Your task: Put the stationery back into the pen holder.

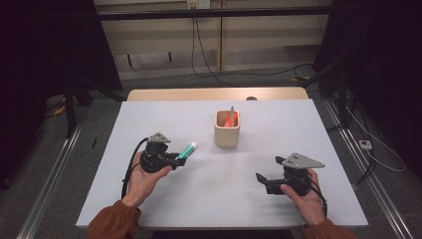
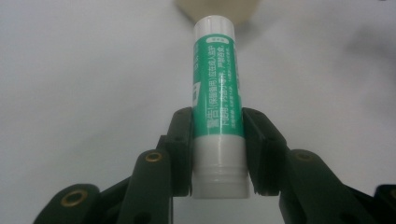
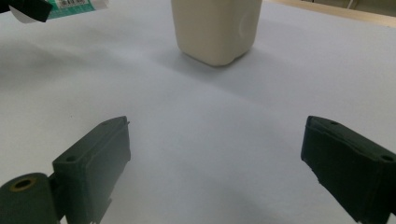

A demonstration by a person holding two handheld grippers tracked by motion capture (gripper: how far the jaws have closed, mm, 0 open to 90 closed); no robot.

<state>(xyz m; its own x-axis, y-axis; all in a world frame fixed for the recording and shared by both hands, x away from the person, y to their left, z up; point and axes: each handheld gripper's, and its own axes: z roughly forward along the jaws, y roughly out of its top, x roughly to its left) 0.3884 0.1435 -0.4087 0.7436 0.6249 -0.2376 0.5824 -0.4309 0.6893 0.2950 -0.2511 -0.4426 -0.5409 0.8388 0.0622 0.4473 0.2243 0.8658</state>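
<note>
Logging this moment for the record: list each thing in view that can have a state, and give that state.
Left hand-held gripper: shut on the glue stick, jaws pressing both sides.
Glue stick: capped, held off the table, tip towards the holder.
Right hand-held gripper: open, nothing between its jaws.
Holder: upright on the table, with an orange and a grey item standing inside.

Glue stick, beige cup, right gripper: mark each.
glue stick [image 2: 217, 84], left gripper view, green label.
beige cup [image 1: 227, 135], high view, front wall.
right gripper [image 3: 215, 163], right gripper view, midway between open jaws.
</note>
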